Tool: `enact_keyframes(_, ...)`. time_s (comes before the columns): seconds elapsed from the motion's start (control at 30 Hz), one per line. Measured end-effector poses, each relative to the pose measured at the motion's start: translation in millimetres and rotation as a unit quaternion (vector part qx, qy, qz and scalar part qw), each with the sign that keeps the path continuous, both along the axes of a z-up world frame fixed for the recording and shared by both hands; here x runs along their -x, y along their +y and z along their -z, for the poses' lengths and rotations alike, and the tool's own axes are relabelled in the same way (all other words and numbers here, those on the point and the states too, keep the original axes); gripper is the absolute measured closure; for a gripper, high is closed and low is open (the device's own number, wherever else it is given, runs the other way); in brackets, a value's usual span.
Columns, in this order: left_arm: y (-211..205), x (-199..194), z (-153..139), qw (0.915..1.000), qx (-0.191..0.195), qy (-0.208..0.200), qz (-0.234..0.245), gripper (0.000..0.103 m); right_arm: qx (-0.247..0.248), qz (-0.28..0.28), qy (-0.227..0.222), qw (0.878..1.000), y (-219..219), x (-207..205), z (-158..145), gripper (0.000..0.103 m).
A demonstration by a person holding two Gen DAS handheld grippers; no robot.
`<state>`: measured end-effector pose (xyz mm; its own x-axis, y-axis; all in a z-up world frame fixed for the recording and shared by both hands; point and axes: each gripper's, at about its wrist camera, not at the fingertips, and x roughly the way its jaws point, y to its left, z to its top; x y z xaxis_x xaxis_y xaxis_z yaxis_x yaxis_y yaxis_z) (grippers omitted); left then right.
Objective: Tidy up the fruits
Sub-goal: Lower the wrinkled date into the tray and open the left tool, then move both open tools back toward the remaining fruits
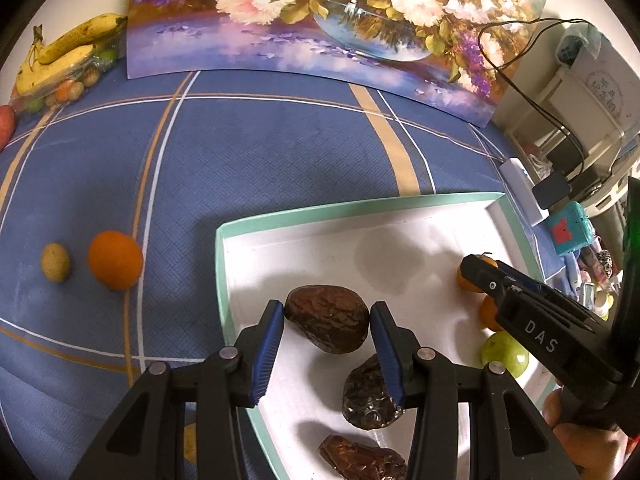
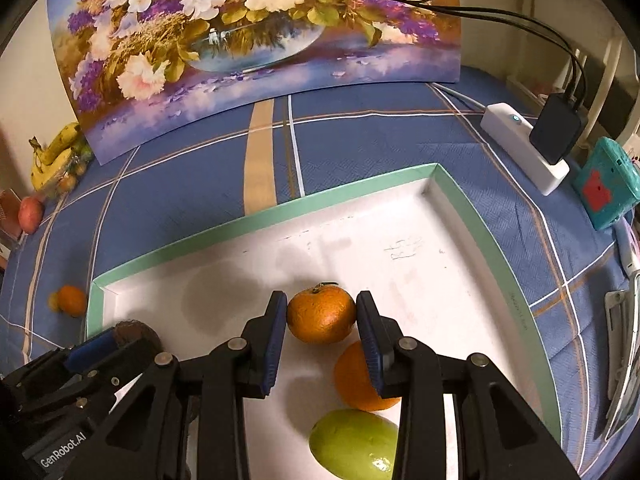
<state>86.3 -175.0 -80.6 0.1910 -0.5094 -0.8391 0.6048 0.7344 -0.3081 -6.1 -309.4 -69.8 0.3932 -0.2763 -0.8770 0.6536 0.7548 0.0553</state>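
So my left gripper (image 1: 327,318) has its jaws pinching a wrinkly brown date (image 1: 326,317) over the white tray (image 1: 280,220), two more dates (image 1: 370,394) lying right below it. Right gripper (image 2: 321,312) is clamped on a tangerine (image 2: 321,314), with another orange (image 2: 356,380) and a green fruit (image 2: 352,444) just behind. One orange (image 1: 115,260) sits out on the blue cloth (image 1: 240,152).

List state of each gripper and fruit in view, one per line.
left gripper: shut on dark wrinkled fruit, over the tray
right gripper: shut on stemmed orange, over the tray
second orange: lying in tray
green fruit: lying in tray
orange on cloth: outside tray
small yellowish fruit: outside tray, beside that orange
bananas: far corner, untouched
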Motion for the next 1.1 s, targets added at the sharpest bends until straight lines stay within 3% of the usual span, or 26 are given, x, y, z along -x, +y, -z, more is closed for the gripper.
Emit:
enact_keyframes(0.33, -2, 1, -1, 1.0, -0.007, 0.003, 0.006, 0.054, 0.003, -0.002, 0.004, 1.0, 2, 0, 0, 0.065)
enact_keyframes(0.6, -1, 4, -13, 0.9999, -0.003, 0.0, 0.01, 0.047, 0.013, -0.007, 0.004, 1.0, 4, -2, -12, 0.065)
enact_keyframes(1.1, 23, 6, -59, 0.9995, 0.007, -0.026, -0.013, 0.047, 0.042, -0.008, -0.014, 0.999, 26, 1, -80, 0.065)
